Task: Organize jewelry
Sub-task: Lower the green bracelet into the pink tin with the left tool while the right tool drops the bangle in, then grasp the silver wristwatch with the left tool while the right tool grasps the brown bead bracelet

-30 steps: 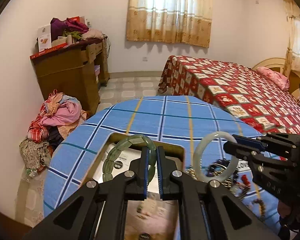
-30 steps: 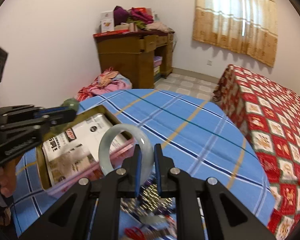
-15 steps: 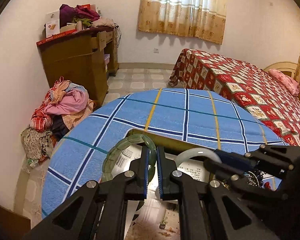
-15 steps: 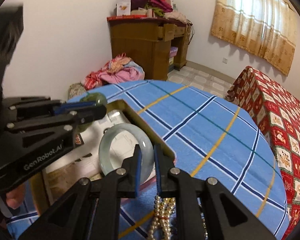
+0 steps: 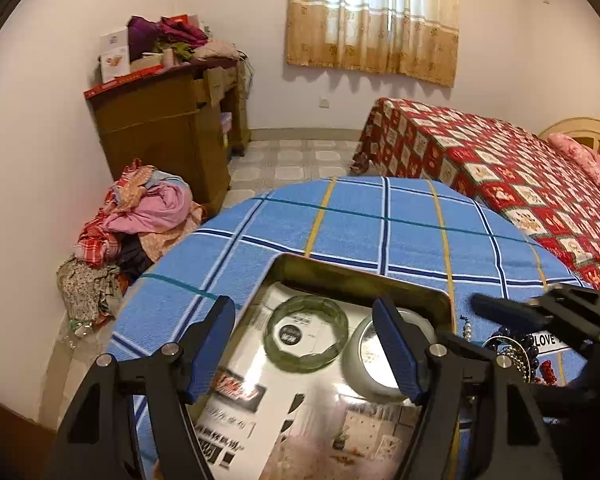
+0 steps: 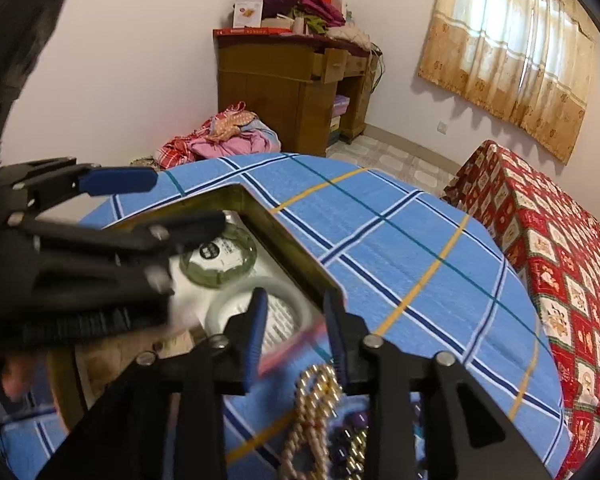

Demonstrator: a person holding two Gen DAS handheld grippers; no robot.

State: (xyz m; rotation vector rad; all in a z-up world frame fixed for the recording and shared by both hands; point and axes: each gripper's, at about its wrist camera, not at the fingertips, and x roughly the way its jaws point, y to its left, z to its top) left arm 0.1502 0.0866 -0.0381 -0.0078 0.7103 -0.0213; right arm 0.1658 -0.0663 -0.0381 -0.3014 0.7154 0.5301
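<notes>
A green beaded bangle [image 5: 305, 334] lies flat in the gold tin box [image 5: 364, 280], on printed paper. A pale white jade bangle [image 5: 374, 360] lies beside it to the right. My left gripper [image 5: 306, 346] is open above the green bangle, holding nothing. In the right wrist view the green bangle [image 6: 220, 258] and white bangle [image 6: 256, 308] lie in the box [image 6: 292, 256]. My right gripper [image 6: 296, 330] is open over the box's near edge, just off the white bangle. A beaded necklace [image 6: 312, 408] lies below it.
The round table has a blue plaid cloth [image 5: 380, 224]. A heap of beads and jewelry [image 5: 516, 352] lies right of the box. A wooden cabinet [image 5: 164, 128], a clothes pile [image 5: 140, 224] and a bed [image 5: 520, 184] stand beyond the table.
Both grippers opened. The green bangle dropped from the left gripper and the white bangle from the right gripper; both now lie in the box.
</notes>
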